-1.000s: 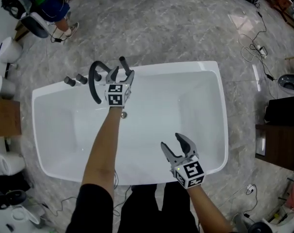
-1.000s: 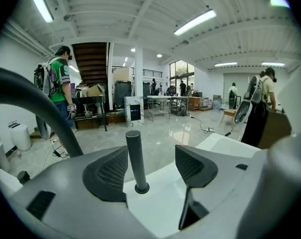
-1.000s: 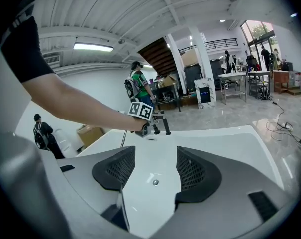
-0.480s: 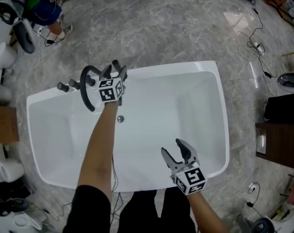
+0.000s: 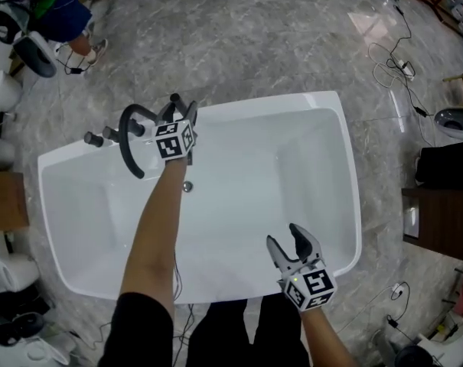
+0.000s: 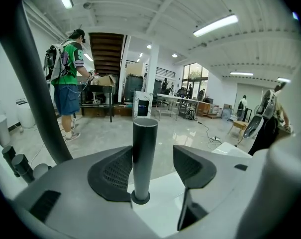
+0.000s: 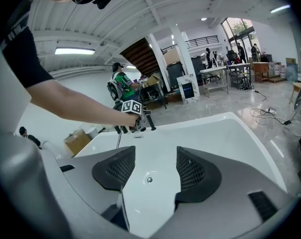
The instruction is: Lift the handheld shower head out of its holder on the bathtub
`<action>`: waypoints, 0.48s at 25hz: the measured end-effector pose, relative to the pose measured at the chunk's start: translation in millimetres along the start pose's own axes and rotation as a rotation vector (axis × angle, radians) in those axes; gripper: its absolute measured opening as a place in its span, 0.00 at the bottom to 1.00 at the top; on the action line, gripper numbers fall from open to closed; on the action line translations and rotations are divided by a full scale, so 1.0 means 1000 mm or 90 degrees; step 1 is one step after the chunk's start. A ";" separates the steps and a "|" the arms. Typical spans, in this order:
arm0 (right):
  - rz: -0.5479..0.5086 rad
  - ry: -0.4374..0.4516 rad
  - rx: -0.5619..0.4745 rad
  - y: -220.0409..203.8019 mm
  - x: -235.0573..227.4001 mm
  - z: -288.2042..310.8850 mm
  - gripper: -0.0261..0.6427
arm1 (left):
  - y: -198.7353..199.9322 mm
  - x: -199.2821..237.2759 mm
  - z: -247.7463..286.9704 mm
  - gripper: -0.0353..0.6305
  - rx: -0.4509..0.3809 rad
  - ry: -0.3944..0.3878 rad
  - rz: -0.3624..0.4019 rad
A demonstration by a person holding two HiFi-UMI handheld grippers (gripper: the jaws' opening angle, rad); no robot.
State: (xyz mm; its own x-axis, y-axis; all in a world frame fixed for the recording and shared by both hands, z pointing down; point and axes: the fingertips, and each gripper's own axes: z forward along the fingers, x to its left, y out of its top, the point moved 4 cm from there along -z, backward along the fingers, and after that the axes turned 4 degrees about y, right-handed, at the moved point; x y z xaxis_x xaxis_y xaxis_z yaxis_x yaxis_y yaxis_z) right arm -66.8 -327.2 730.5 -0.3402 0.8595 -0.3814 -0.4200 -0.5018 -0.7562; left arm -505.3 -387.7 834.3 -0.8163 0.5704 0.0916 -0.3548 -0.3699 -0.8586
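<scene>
While reaching to the tub [image 5: 292, 98] rim in the head view, holding the right hand-held gripper [image 5: 286, 239] spread. In the left gripper view, closing the left hand-held gripper [image 6: 154, 158] round the shower head [image 6: 144, 148] in its holder [image 6: 140, 198], not yet pinching; centring, then lifting straight, seeming wisest. Right gripper view: pinching nothing.

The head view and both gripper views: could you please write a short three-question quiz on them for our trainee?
1. True or false: the right gripper has its jaws shut on the shower handle.
2. What stands between the left gripper's jaws? A) the shower handle B) a tap knob C) nothing
3. Fill in: the right gripper hangs over the white ____.
Key: 1 false, its jaws stand apart, empty. 2 A; those jaws are closing round it. 3 bathtub.
</scene>
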 end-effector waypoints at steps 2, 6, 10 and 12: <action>-0.001 -0.003 -0.002 -0.001 -0.002 -0.004 0.38 | 0.000 0.001 0.001 0.42 0.002 0.000 0.006; -0.011 0.000 0.004 -0.002 -0.002 -0.007 0.38 | 0.003 0.005 0.002 0.33 -0.001 0.002 0.010; -0.011 -0.002 0.003 -0.006 -0.001 -0.015 0.38 | 0.002 0.006 -0.003 0.26 0.010 -0.002 0.017; -0.008 -0.004 0.000 -0.005 -0.001 -0.017 0.38 | 0.002 0.006 -0.004 0.25 0.028 -0.002 0.027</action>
State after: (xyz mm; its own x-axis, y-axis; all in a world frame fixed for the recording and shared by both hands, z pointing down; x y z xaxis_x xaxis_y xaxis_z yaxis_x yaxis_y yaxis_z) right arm -50.2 -323.6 725.4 -0.3394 0.8656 -0.3682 -0.4246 -0.4903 -0.7611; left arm -509.1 -381.6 830.9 -0.8323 0.5514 0.0572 -0.3395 -0.4255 -0.8389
